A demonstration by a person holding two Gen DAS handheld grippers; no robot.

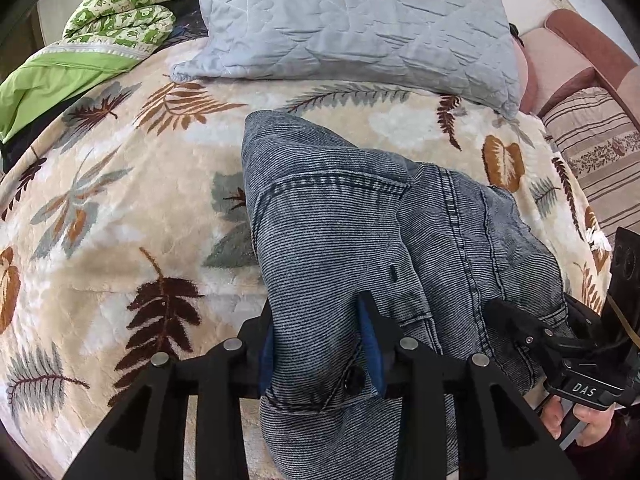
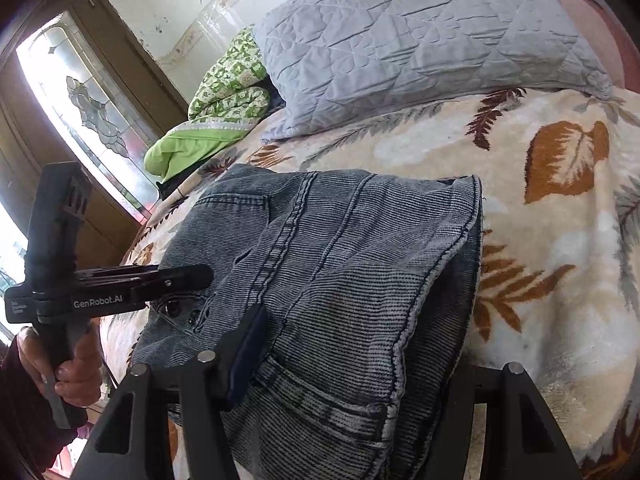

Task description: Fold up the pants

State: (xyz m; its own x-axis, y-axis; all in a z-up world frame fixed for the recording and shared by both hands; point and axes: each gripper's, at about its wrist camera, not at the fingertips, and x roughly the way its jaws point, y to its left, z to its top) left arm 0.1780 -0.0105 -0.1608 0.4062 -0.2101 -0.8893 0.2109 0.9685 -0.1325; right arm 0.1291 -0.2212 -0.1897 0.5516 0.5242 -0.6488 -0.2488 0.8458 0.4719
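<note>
Grey-blue denim pants (image 1: 328,216) lie folded in a thick bundle on a cream blanket with leaf prints (image 1: 120,208). My left gripper (image 1: 318,332) points down on the bundle's near end, and denim fills the gap between its blue pads (image 1: 372,344), touching both: it is shut on the fold. My right gripper (image 2: 360,340) holds the other side of the pants (image 2: 340,264). Its left pad (image 2: 250,348) presses the denim, while the cloth hides its other finger. Each view shows the other gripper beside the bundle, held by a hand (image 2: 76,364).
A grey quilted pillow (image 1: 352,28) lies just beyond the pants. A green patterned quilt (image 1: 128,4) is piled at the far left. A striped cushion (image 1: 596,160) and pink upholstery sit at the right. A wooden door with patterned glass (image 2: 88,108) stands beyond the bed.
</note>
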